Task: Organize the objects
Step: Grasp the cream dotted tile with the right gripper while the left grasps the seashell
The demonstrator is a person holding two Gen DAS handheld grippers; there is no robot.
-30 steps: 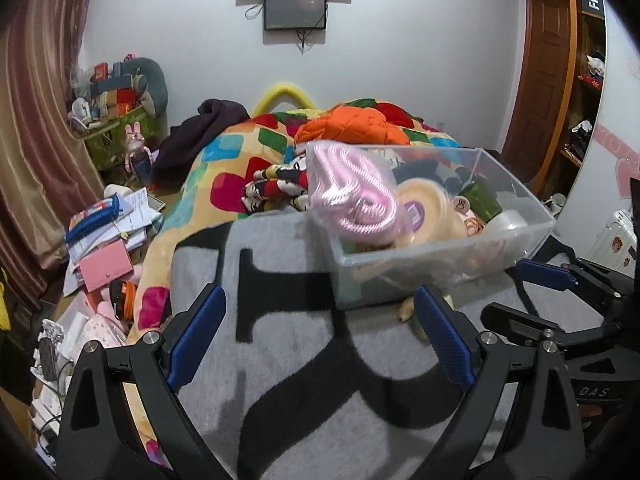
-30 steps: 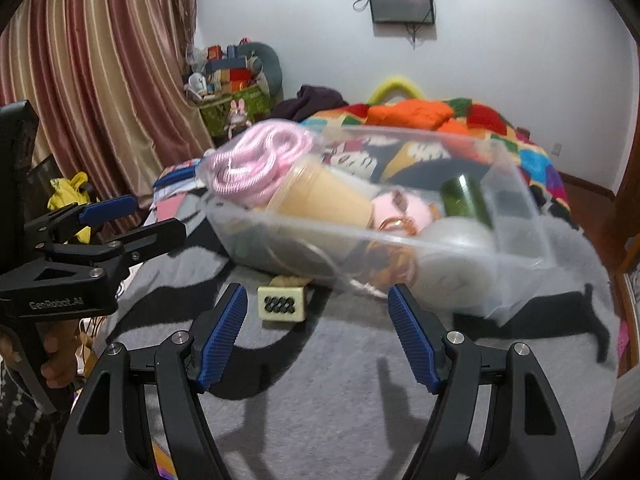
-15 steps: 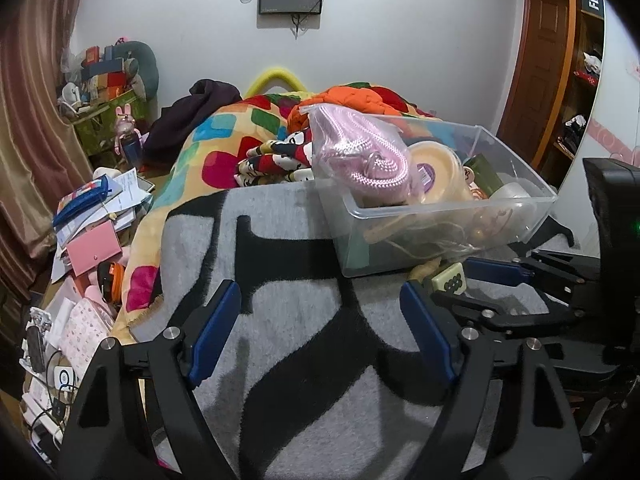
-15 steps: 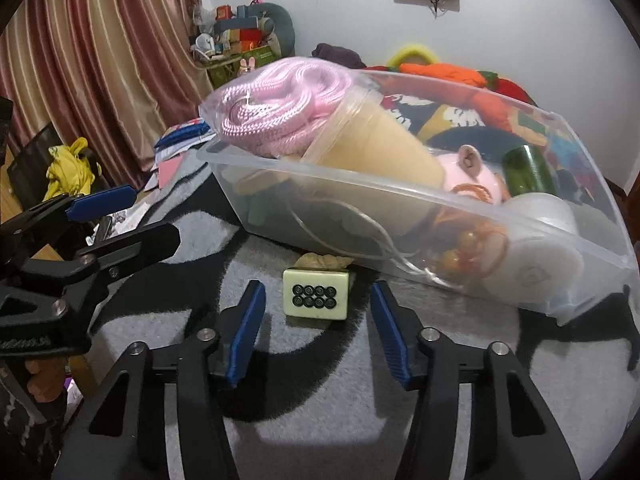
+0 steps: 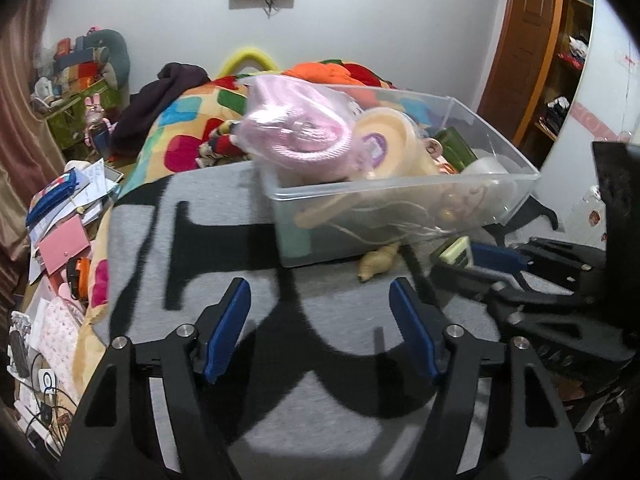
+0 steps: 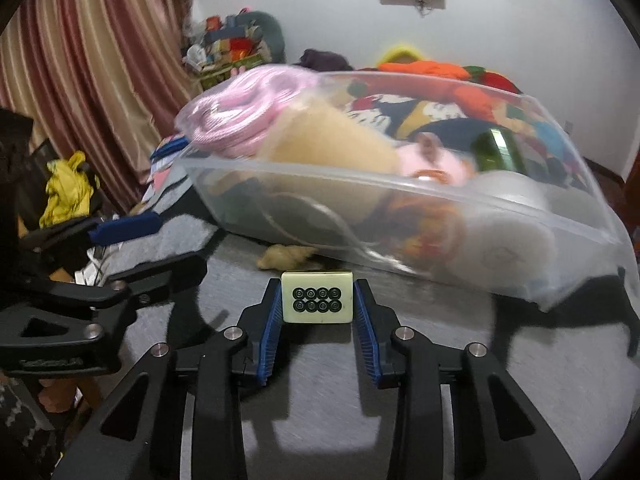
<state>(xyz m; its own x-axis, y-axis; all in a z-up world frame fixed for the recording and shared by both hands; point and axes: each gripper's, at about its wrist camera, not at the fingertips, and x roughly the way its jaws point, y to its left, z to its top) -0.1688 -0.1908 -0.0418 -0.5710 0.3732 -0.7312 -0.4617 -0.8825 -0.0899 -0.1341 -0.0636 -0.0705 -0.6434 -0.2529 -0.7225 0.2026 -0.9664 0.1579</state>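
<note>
1. Since half a second ago, the right gripper (image 6: 318, 307) has closed in: its blue fingers (image 6: 269, 330), which then stood apart on either side of the mahjong tile (image 6: 317, 298), now press against the tile's two sides and hold it just above the grey-and-black blanket (image 6: 500, 392).
2. At far left in the left wrist view, papers and small clutter (image 5: 60, 216) lie on the floor past the blanket's left edge.
3. Left gripper (image 5: 320, 326) hangs over the blanket with its fingers wide and nothing between them; open blanket lies ahead of it up to the bin.
4. A clear plastic bin (image 5: 400, 188) stands further back on the blanket, crowded with a pink rope bundle (image 5: 296, 136), a cream cone-shaped thing (image 6: 332, 144), a green item (image 6: 496, 152) and a white roll (image 6: 512, 196).
5. Just beside the bin's near wall lies a small tan shell-like piece (image 5: 378, 262), between the bin and the held tile.
6. In the left wrist view the tile (image 5: 454, 250) shows at right, near the bin's near right corner, clamped by the right gripper (image 5: 480, 258).
7. Right of the bin the blanket runs out to its far edge.
</note>
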